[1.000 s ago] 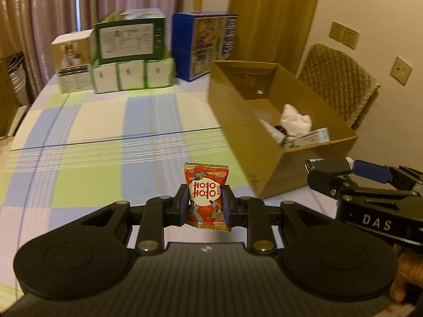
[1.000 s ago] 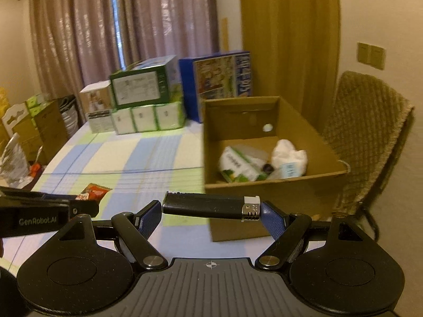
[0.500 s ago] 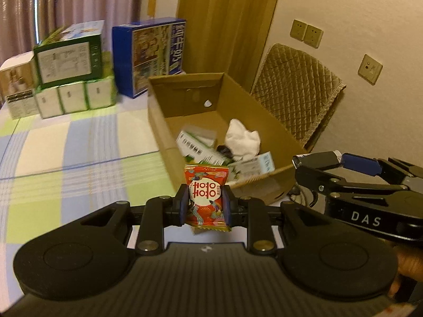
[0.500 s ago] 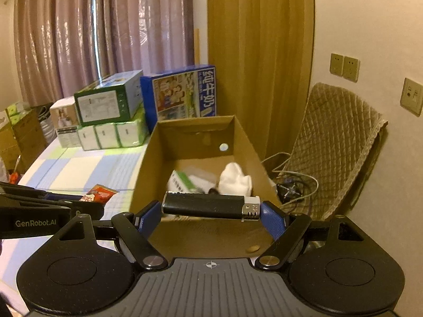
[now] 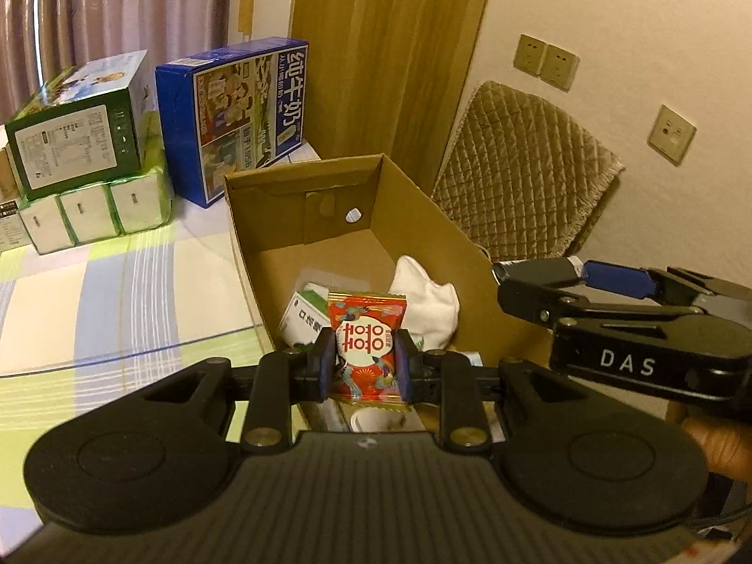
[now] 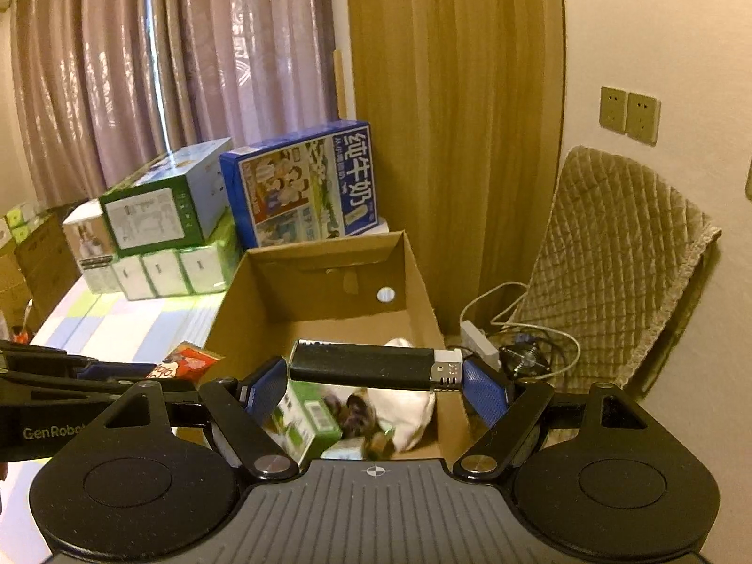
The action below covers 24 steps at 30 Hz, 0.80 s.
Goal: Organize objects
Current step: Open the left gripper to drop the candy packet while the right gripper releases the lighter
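Cardboard box (image 5: 423,235) is waiting open below | left hand-held gripper (image 5: 365,359) is pinching a candy packet (image 5: 366,343) | right hand-held gripper (image 6: 376,383) is clamping a lighter (image 6: 366,366) endwise, likely for dropping in.

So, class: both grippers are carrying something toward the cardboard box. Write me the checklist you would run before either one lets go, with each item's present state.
1. Left gripper shut on the red snack packet: ok.
2. Right gripper shut on the black lighter, held crosswise end to end: ok.
3. Packet over the opening of the cardboard box: ok, box contents show behind and below it.
4. Lighter over the opening: ok in the right wrist view.
5. Free floor space in the box: ok, the far half is bare; a white cloth and a green carton fill the near part.
6. Height of either item above the contents: cannot tell.
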Motion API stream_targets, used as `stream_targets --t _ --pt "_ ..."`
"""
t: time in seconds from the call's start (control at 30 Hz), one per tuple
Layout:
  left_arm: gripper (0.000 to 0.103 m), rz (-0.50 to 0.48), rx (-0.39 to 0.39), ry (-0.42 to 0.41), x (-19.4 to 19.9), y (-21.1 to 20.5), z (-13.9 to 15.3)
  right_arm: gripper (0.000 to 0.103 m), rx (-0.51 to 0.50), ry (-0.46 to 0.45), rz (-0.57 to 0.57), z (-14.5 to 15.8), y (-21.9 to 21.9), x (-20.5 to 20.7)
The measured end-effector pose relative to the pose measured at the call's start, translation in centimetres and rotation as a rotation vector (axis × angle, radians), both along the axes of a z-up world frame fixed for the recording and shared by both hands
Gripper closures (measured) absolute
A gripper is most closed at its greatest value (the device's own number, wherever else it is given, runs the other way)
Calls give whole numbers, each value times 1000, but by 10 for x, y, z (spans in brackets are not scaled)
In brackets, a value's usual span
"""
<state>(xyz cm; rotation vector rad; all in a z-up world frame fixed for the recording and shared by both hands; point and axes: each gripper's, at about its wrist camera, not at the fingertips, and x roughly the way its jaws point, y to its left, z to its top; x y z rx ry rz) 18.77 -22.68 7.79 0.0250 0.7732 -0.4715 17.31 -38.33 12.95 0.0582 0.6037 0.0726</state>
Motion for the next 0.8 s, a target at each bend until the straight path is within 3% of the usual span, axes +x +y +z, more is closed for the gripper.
stream_targets --t 0.53,0.63,0.8 --pt "80 -5 23 44 37 -15 -28 25 23 45 -18 -19 -11 43" --pt "71 4 24 35 37 -15 -30 25 25 45 -21 -19 -11 43" --pt "70 2 23 33 36 -10 -29 25 25 46 -25 -19 -10 42"
